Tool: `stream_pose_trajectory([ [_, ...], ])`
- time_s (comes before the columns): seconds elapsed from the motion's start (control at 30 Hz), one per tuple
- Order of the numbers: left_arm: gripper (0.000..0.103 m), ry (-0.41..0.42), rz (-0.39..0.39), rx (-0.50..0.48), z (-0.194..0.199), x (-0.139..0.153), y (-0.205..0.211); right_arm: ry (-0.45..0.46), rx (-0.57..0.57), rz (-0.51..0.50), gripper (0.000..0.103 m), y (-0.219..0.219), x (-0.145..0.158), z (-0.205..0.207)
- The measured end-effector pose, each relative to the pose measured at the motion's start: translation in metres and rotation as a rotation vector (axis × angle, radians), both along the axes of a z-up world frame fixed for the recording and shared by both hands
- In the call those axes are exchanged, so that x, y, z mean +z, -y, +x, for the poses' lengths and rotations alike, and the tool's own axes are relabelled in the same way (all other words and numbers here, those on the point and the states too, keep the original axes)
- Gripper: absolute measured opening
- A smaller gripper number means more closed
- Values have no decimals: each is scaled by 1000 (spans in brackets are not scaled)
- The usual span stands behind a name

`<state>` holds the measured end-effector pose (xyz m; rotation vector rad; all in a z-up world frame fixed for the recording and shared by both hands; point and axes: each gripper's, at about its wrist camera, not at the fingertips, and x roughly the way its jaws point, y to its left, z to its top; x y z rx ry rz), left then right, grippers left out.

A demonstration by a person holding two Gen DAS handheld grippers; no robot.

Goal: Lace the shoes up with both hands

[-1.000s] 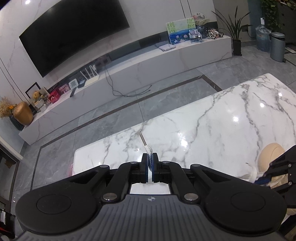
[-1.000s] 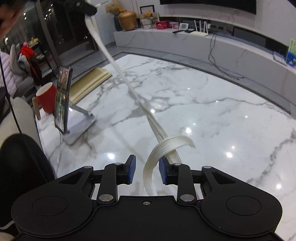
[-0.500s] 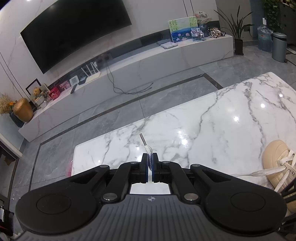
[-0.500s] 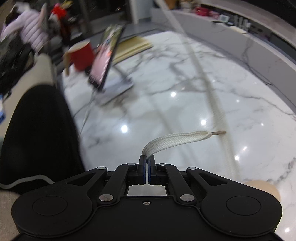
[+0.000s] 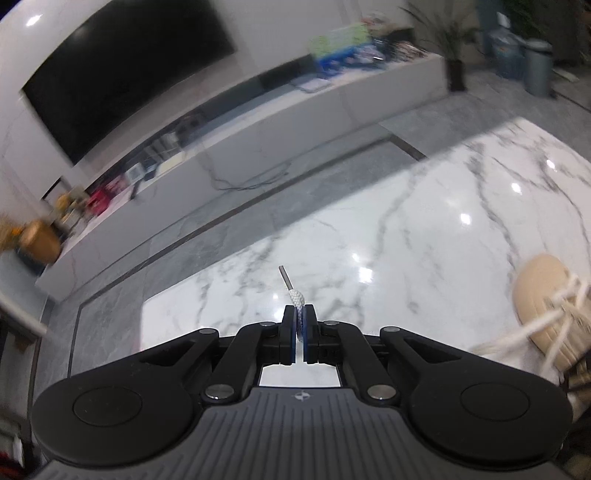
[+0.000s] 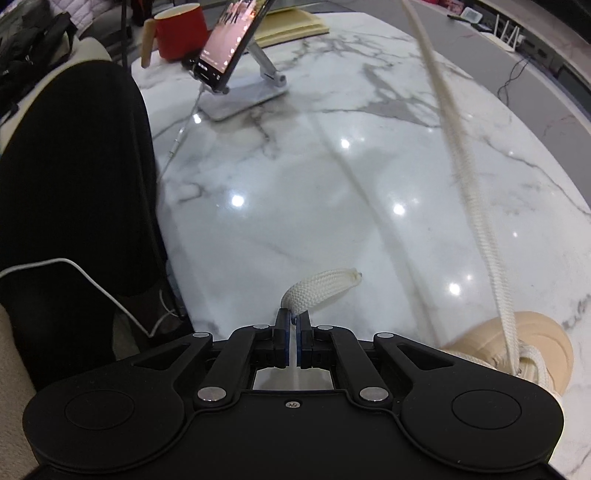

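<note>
My left gripper [image 5: 299,314] is shut on one end of the white shoelace [image 5: 296,297]; its metal-looking tip [image 5: 285,277] sticks out past the fingers. The beige shoe [image 5: 546,310] sits at the right edge of the left wrist view with laces crossing it. My right gripper [image 6: 294,319] is shut on the other lace end [image 6: 321,286], which curls forward to the right. In the right wrist view the shoe's toe [image 6: 535,343] lies at the lower right. A taut stretch of lace [image 6: 469,177] rises from it to the top of the frame.
The white marble table [image 6: 332,166] carries a phone on a stand [image 6: 236,55], a red mug [image 6: 177,31] and a beige pad [image 6: 295,24] at its far side. A person's dark-clothed leg [image 6: 74,177] and a white cable [image 6: 92,280] are at the left. The table's edge [image 5: 207,273] drops to a grey floor.
The right gripper shut on the lace end and swung left and down, bringing the shoe's toe into view. The left gripper kept its hold and shifted, showing more of the shoe.
</note>
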<state>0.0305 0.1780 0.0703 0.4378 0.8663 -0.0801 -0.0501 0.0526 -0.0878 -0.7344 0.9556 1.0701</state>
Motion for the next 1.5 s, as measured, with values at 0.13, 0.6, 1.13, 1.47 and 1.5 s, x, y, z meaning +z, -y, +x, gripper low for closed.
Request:
stream_pose_trajectory([
  [0.13, 2, -29, 3, -97, -7, -14, 26, 49, -55, 28, 33, 14, 7, 2],
  [0.6, 2, -89, 24, -503, -36, -48, 121, 74, -363, 250, 33, 129, 68, 8],
  [1.13, 2, -248, 21, -788, -43, -77, 213, 96, -558, 278, 11, 183, 61, 32],
  [1.47, 2, -352, 57, -790, -27, -99, 234, 19, -625, 359, 3, 207, 49, 38],
  [1.5, 2, -360, 59, -789, -26, -100, 235, 12, -633, 366, 3, 210, 48, 39],
])
